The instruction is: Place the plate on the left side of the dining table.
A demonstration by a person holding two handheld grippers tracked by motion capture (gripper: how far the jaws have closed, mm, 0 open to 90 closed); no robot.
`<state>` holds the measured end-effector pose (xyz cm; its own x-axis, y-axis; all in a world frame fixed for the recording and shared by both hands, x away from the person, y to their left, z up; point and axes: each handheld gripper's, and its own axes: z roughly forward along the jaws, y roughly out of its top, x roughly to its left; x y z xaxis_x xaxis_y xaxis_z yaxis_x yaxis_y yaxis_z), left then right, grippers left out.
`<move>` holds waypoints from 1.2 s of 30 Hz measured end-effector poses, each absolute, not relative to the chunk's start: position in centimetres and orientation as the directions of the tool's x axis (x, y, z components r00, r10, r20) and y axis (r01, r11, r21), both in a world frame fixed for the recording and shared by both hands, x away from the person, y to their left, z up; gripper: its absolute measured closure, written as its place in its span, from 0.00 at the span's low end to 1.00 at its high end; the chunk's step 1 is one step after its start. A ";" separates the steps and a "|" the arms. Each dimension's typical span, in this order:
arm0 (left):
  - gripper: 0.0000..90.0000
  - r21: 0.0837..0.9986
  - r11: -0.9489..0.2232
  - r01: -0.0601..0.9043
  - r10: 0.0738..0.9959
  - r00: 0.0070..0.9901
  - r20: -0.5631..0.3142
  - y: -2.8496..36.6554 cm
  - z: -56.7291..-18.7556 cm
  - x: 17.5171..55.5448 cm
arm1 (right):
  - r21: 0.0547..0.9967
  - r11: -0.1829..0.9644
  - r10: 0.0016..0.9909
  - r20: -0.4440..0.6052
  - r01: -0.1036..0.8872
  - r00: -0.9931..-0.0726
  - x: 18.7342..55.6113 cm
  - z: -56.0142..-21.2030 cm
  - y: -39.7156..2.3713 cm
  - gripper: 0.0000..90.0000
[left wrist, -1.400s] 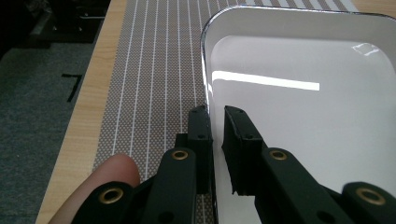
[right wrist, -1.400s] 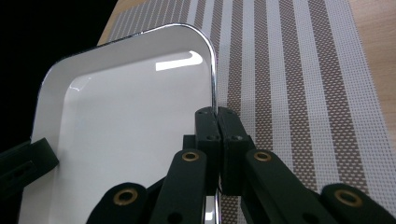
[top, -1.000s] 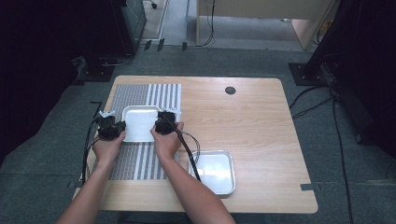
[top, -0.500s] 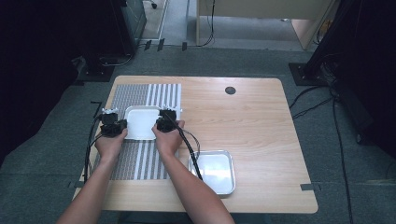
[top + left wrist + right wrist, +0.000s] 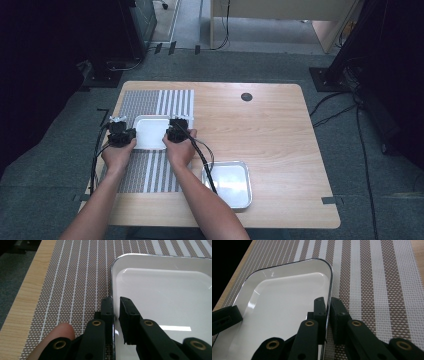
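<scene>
A white enamel tray (image 5: 150, 131) lies flat on a striped placemat (image 5: 150, 172). My left gripper (image 5: 129, 134) is at its left rim and my right gripper (image 5: 170, 133) at its right rim. In the left gripper view the jaws (image 5: 115, 300) straddle the tray's dark rim (image 5: 111, 277), one outside and one inside, shut on it. In the right gripper view the jaws (image 5: 328, 300) have just been opening. The tray's rim (image 5: 330, 277) is still between them, with a thin slit beside it. The tray's bowl (image 5: 287, 297) holds nothing.
An empty metal tray (image 5: 227, 182) sits on the wooden table (image 5: 280, 130) to the right of my right forearm. A dark round hole (image 5: 246, 96) is at the back of the table. Cables trail from both grippers.
Both hands and the white tray have stayed almost in place on the placemat; nothing else has visibly moved.
</scene>
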<state>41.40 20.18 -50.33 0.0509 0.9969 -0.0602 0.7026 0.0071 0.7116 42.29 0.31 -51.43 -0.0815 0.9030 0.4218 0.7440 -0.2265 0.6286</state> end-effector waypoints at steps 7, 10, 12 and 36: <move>0.82 0.704 0.032 0.710 0.994 0.054 -0.100 20.5 -50.2 41.3 | 0.631 -0.237 0.882 0.459 0.738 -0.109 42.3 -51.3 -0.2 0.80; 0.78 0.709 0.031 0.704 0.993 0.058 -0.101 20.5 -50.0 41.2 | 0.628 -0.256 0.866 0.487 0.735 -0.115 42.4 -51.0 -0.5 0.77; 0.75 0.720 0.042 0.693 0.992 0.055 -0.111 20.5 -49.7 41.1 | 0.631 -0.270 0.861 0.496 0.728 -0.110 42.4 -50.5 -1.0 0.75; 0.28 0.786 0.042 0.617 0.978 0.135 -0.158 19.7 -46.7 36.5 | 0.783 -0.085 0.880 0.348 0.616 -0.323 39.3 -44.7 -6.2 0.34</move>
<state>36.49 19.73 -46.72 0.1348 0.9781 -0.1584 0.6166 0.0423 0.7862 39.34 -6.16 -44.68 -0.3225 0.8801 0.3484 0.6157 -0.0846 0.7835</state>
